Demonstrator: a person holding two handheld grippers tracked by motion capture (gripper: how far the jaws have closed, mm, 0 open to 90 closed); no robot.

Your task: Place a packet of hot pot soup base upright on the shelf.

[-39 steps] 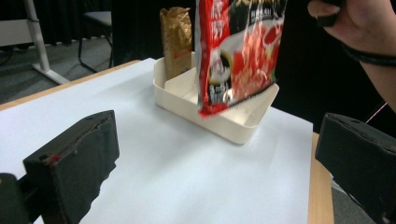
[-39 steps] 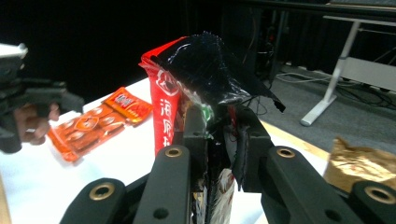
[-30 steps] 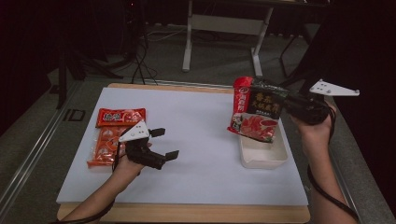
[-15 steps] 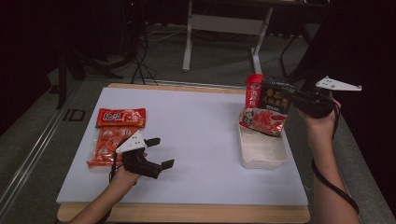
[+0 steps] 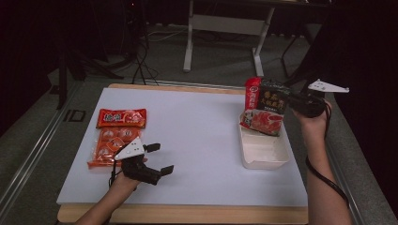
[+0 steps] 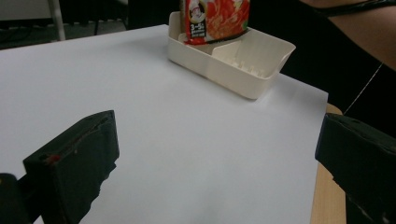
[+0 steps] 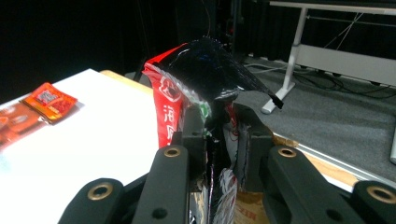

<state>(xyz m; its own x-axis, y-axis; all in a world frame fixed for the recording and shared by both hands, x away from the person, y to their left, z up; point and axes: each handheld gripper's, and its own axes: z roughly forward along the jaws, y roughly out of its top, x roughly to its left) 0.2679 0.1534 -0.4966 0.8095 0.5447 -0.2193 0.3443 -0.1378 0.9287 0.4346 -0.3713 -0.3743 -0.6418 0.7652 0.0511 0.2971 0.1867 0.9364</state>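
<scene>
1. Since the earlier high view, the right gripper [image 5: 290, 101] has carried the red-and-black packet [image 5: 264, 106] down and toward the near side, so that its lower edge now dips into the far end of the cream tray [image 5: 264, 152]; the left gripper [image 5: 157, 158] has sunk a little toward the sheet at the near left.
2. Nearest the camera, the left gripper sits low over the white sheet [image 5: 197, 140] with its jaws wide apart and nothing between them. In the left gripper view bare sheet lies between the two black jaws.
3. Just left of that gripper, two orange-red snack packs lie flat: a clear pack of round pieces [image 5: 111, 145] nearer, a flat labelled pack [image 5: 121, 117] just beyond it.
4. Across the sheet at the right, the divided cream tray [image 6: 243, 60] stands near the table's right edge, its near compartment showing no contents.
5. Farther back, the packet [image 6: 215, 18] stands upright at the tray's far end, clamped at its right-hand upper part by the right gripper, which comes in level from the right.
6. In the right gripper view the jaws are pinched on the crumpled packet [image 7: 196, 79], the foil bulging above them.
7. Beyond the table, a metal stand [image 5: 225, 28] rises from the grey floor.
</scene>
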